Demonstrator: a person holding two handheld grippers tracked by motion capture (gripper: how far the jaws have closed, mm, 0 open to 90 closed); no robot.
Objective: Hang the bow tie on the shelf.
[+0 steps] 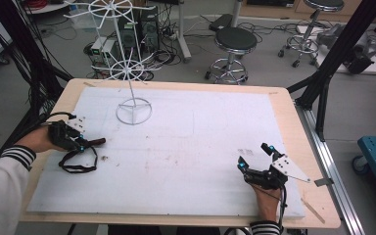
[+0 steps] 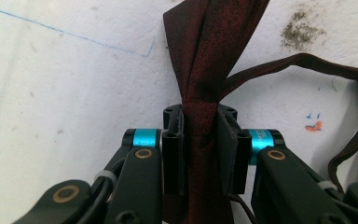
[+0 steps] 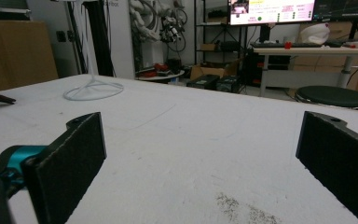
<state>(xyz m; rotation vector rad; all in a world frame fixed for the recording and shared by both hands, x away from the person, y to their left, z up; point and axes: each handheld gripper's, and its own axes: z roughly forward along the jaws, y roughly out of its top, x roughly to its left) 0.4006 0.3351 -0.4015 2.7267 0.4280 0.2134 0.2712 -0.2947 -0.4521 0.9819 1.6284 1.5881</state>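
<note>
Left gripper (image 2: 199, 140) clamped tight on dark red bow tie (image 2: 209, 51), strap looping beside it; right gripper (image 1: 257, 157) wide open, holding nothing, resting on white mat (image 1: 200, 137).

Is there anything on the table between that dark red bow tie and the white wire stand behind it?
Nothing visible does. The left claw is shut on the bow tie at the white mat's left edge, and the mat between it and the wire stand's ring base is bare. The open right claw sits far off to the right.
</note>
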